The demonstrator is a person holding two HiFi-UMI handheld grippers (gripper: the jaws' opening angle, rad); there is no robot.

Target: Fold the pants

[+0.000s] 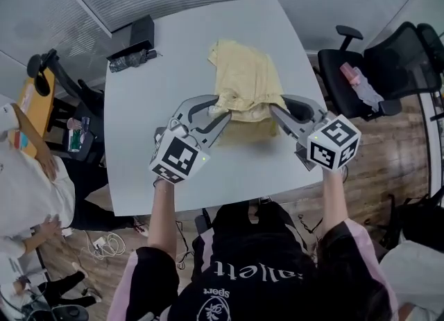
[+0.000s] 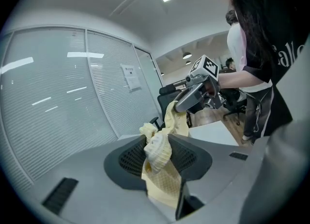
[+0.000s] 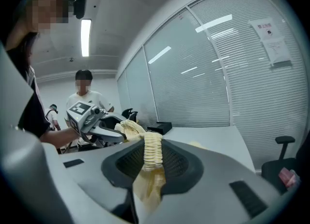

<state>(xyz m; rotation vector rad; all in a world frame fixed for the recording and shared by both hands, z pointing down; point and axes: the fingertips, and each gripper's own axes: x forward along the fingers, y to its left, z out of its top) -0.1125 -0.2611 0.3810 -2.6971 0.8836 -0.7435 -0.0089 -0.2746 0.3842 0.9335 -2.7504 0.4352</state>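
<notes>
Pale yellow pants (image 1: 244, 77) lie on the white table (image 1: 173, 105), their near end raised off the surface. My left gripper (image 1: 220, 111) is shut on the left corner of that end, and my right gripper (image 1: 275, 111) is shut on the right corner. In the left gripper view a bunched yellow fold (image 2: 158, 151) is pinched between the dark pads, and cloth runs up to the right gripper (image 2: 180, 107). In the right gripper view the ribbed waistband (image 3: 152, 151) is clamped between the pads, and the left gripper (image 3: 115, 132) holds the far corner.
A black box (image 1: 141, 32) and a dark bundle (image 1: 129, 59) sit at the table's far left corner. Black office chairs (image 1: 388, 63) stand at the right, one bearing a pink bottle (image 1: 350, 75). People sit at the left (image 1: 28, 181). The table's near edge lies just below the grippers.
</notes>
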